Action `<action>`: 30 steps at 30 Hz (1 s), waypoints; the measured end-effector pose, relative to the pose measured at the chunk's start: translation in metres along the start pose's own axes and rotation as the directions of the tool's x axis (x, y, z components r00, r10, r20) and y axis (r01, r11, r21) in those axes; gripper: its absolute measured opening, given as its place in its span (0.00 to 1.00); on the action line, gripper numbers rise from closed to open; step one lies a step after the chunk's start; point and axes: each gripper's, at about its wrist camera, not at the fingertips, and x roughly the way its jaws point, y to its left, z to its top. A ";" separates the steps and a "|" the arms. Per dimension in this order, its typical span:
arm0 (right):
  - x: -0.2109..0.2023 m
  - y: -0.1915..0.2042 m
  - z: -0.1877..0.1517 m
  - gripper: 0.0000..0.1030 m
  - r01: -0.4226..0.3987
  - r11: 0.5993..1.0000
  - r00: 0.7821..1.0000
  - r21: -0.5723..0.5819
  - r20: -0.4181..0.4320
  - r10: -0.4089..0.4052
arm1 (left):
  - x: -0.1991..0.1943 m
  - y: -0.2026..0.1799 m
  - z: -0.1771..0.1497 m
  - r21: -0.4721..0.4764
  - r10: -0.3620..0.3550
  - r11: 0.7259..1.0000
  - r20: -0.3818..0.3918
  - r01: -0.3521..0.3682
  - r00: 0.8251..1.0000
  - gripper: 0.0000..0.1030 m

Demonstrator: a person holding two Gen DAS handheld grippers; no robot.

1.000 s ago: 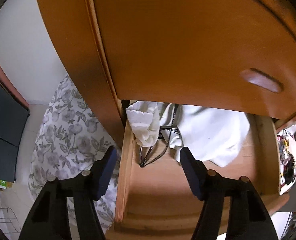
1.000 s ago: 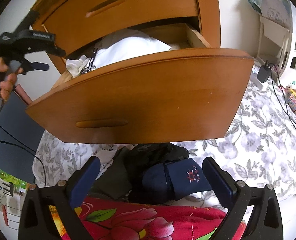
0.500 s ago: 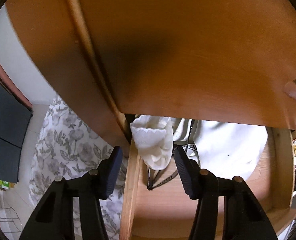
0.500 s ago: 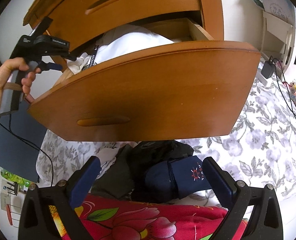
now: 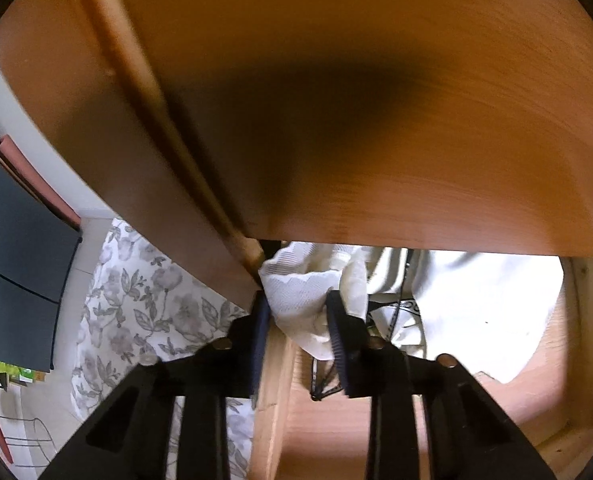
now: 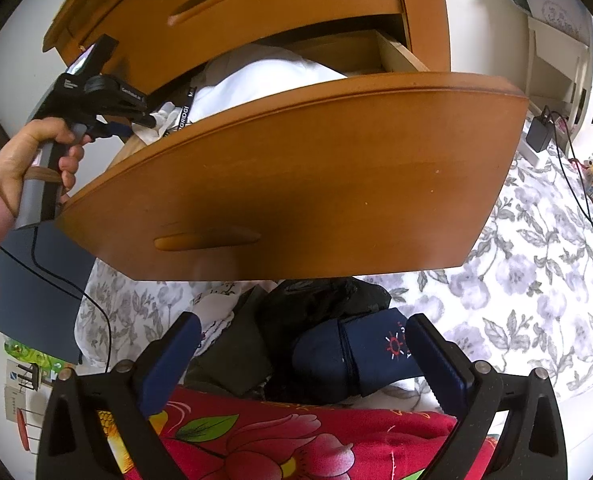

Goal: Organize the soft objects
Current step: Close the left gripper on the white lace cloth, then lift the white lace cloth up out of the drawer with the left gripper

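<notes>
My left gripper (image 5: 298,312) is shut on a white sock (image 5: 300,300) at the left corner of the open wooden drawer (image 5: 272,392); it also shows in the right wrist view (image 6: 136,120). A white garment (image 5: 484,312) and a black lanyard (image 5: 396,320) lie in the drawer. My right gripper (image 6: 300,344) is open and empty, held over a pile of dark clothes (image 6: 320,320) and a navy cloth (image 6: 360,356) below the drawer front (image 6: 296,180).
A closed upper drawer (image 5: 336,100) hangs close above my left gripper. A floral bedsheet (image 6: 536,280) covers the bed, with a red floral fabric (image 6: 276,440) in front. A charger and cables (image 6: 540,136) lie at the right.
My left gripper has moved forward to the drawer's left corner and shut on the white sock. My right gripper has barely moved and stays open.
</notes>
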 end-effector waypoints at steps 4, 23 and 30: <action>0.000 0.000 0.000 1.00 -0.001 1.000 1.000 0.001 0.000 0.001 | -0.001 0.009 -0.001 -0.041 -0.010 0.999 0.017 0.011 1.000 0.12; 0.000 0.000 0.000 1.00 -0.001 1.000 1.000 0.002 -0.001 0.001 | -0.012 0.009 -0.004 -0.041 -0.063 0.997 0.077 0.067 0.995 0.03; 0.000 0.000 0.000 1.00 -0.001 1.000 1.000 0.004 -0.003 0.001 | -0.011 0.005 -0.006 -0.038 -0.138 0.989 0.074 0.141 0.988 0.02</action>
